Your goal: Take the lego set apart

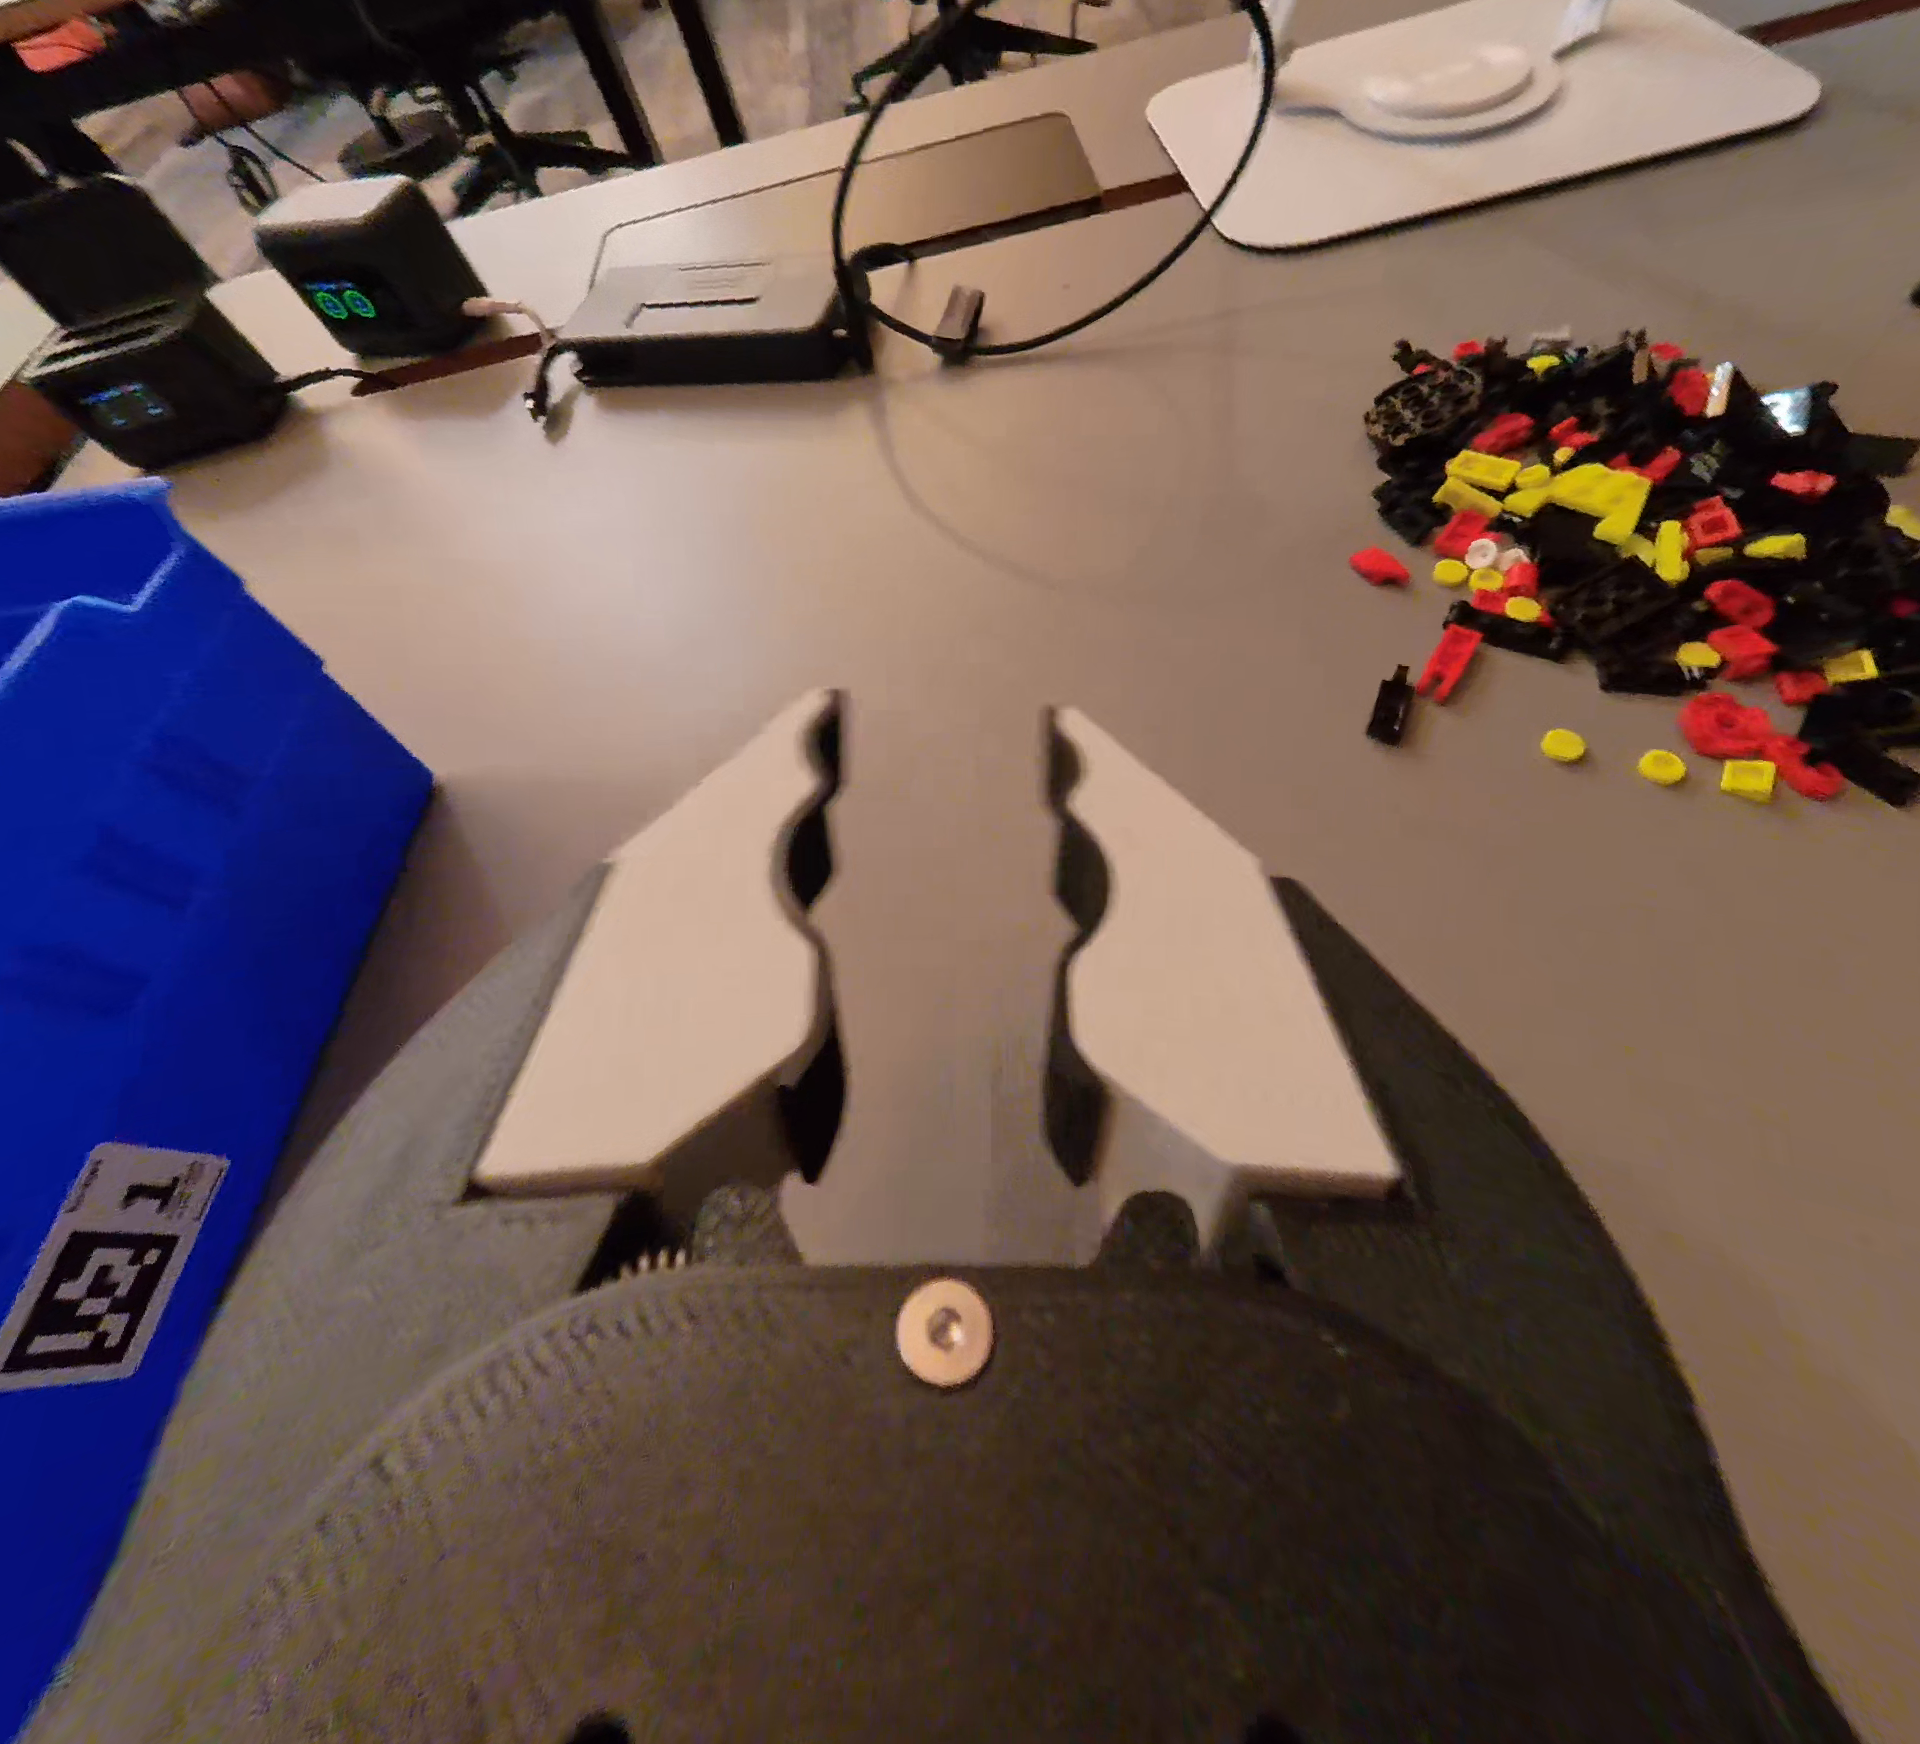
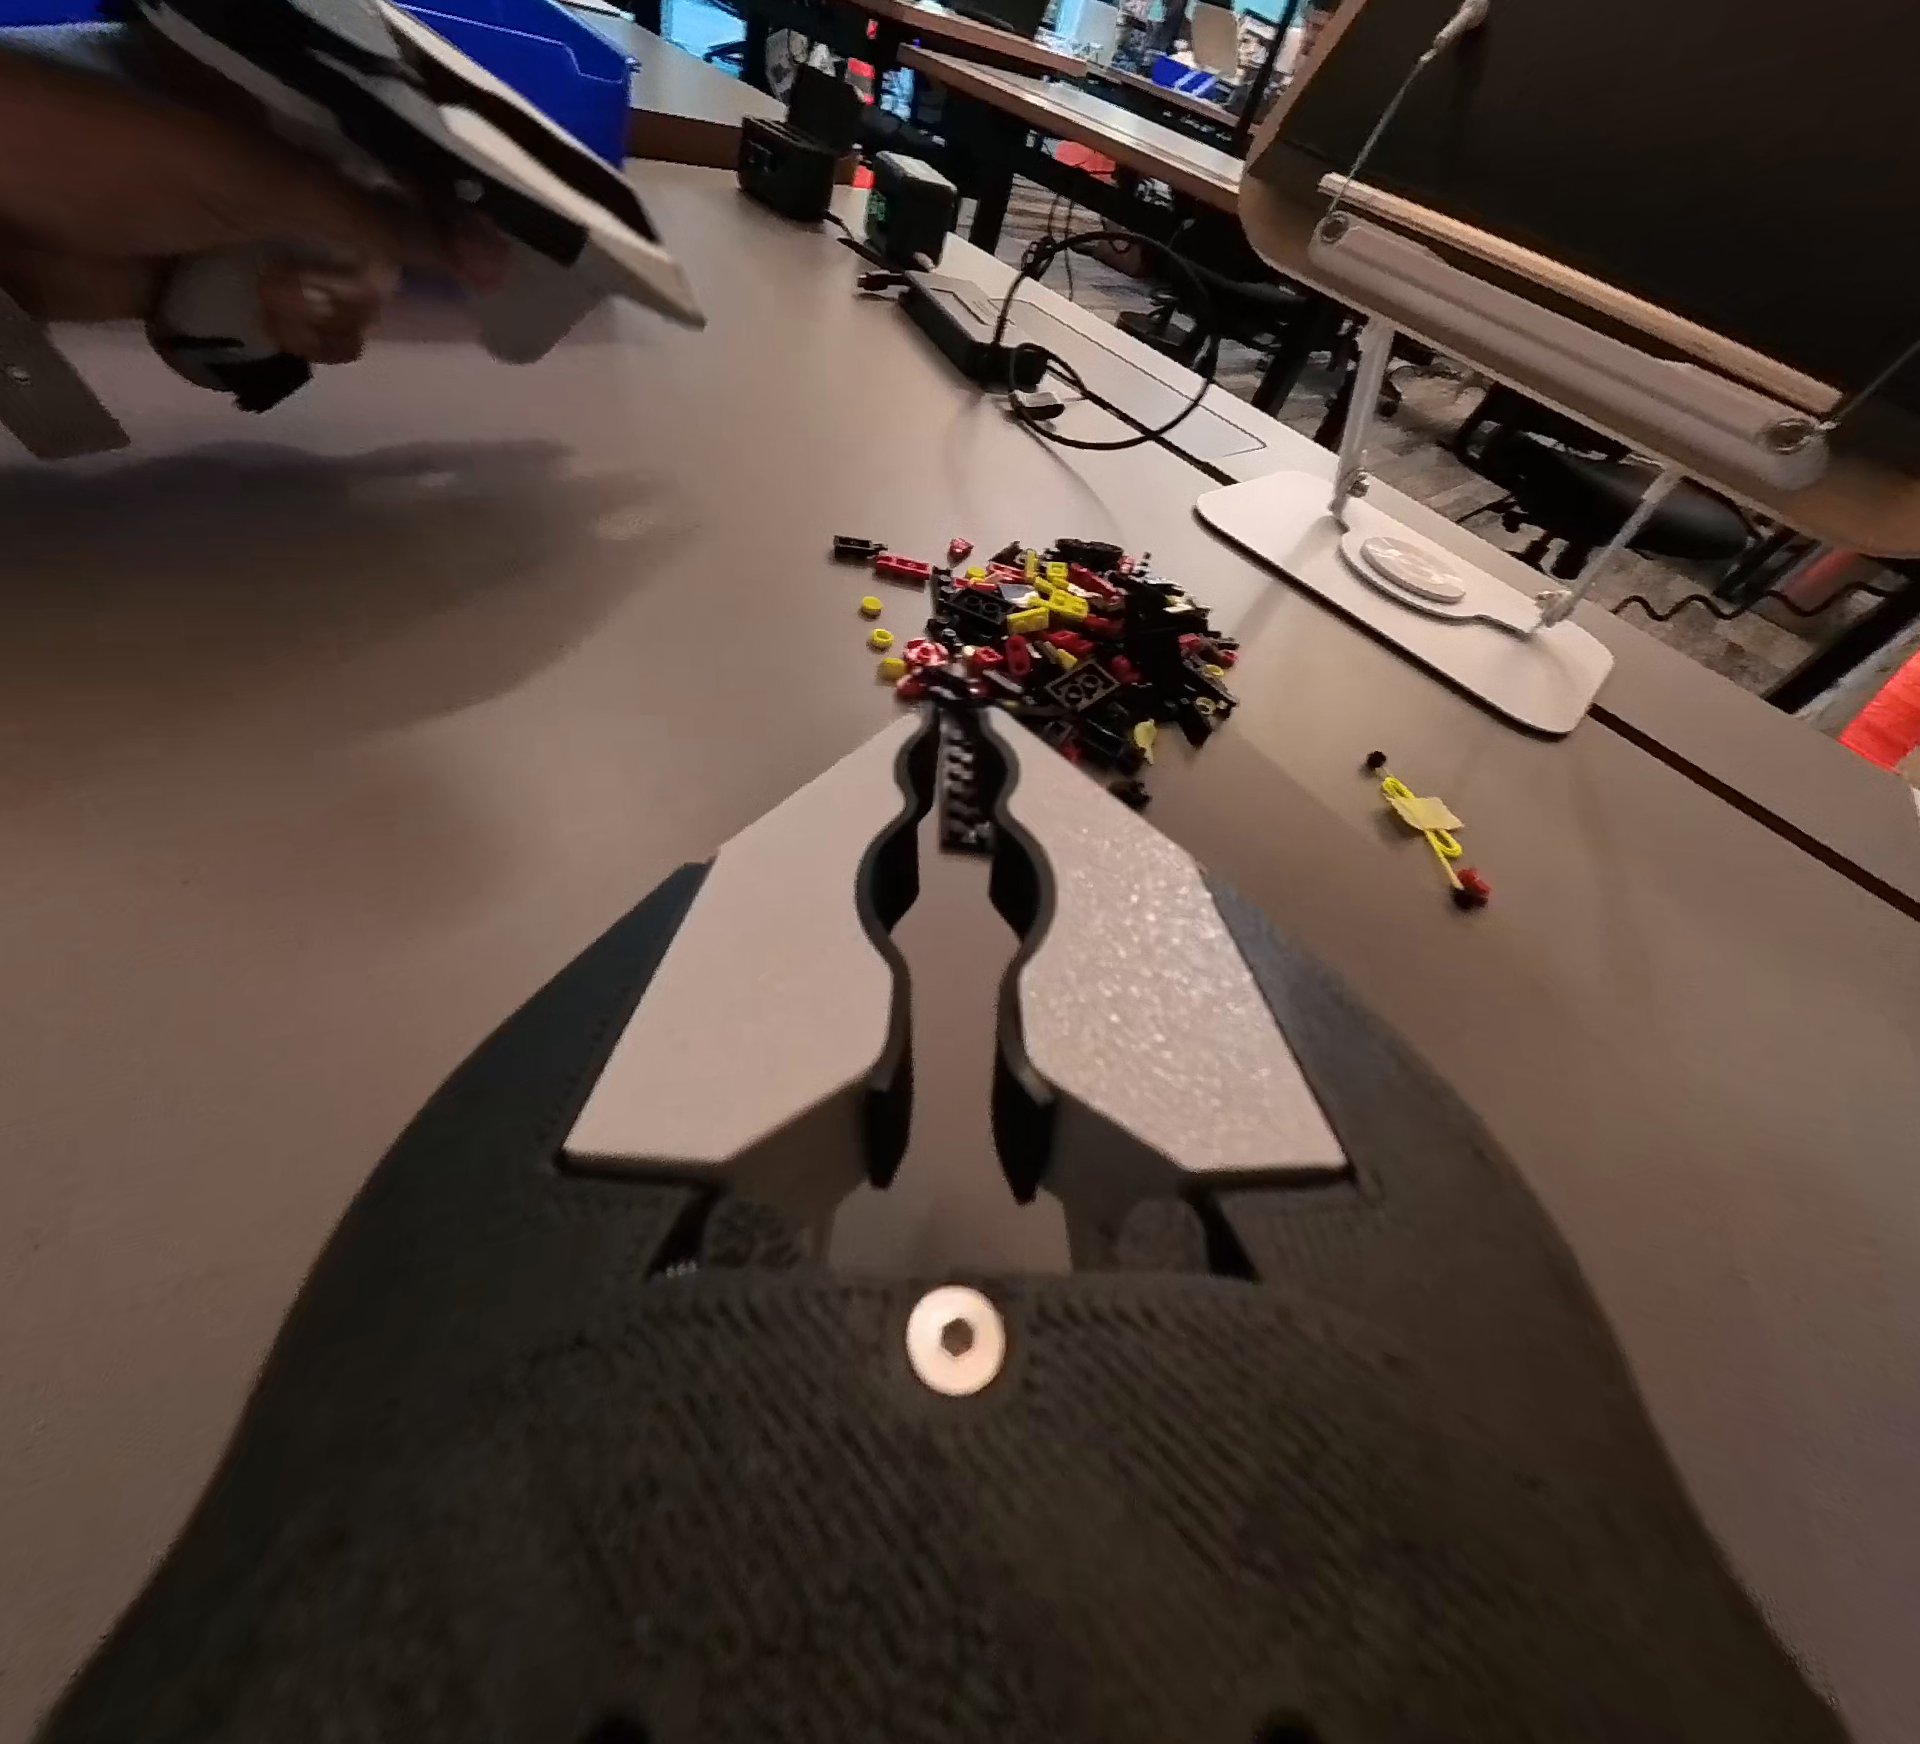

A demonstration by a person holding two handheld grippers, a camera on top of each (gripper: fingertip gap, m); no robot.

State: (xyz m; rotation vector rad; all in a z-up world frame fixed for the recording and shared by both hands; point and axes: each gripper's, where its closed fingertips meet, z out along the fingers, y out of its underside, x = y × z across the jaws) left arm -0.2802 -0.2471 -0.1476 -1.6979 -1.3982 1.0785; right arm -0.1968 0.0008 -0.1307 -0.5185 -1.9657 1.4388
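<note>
A pile of loose black, red and yellow lego pieces (image 1: 1652, 551) lies on the grey table (image 1: 727, 572), to the right of my left gripper (image 1: 943, 702). The left gripper is open with only bare table between its fingers. In the right wrist view the pile (image 2: 1070, 645) lies just beyond my right gripper (image 2: 951, 720), which is shut on a long thin black studded lego plate (image 2: 964, 801) that runs back between the pads. The left gripper also shows in the right wrist view (image 2: 623, 260), raised at upper left in a hand, with nothing visible in it.
A blue bin (image 1: 156, 811) stands at the left. A white monitor stand base (image 1: 1486, 105) sits behind the pile. A black adapter (image 1: 717, 323) with a looped cable and two black chargers (image 1: 364, 260) lie along the far edge. A small yellow lego part (image 2: 1423, 816) lies apart on the right. Across from one pair of fingers to the other is roughly 25 centimeters.
</note>
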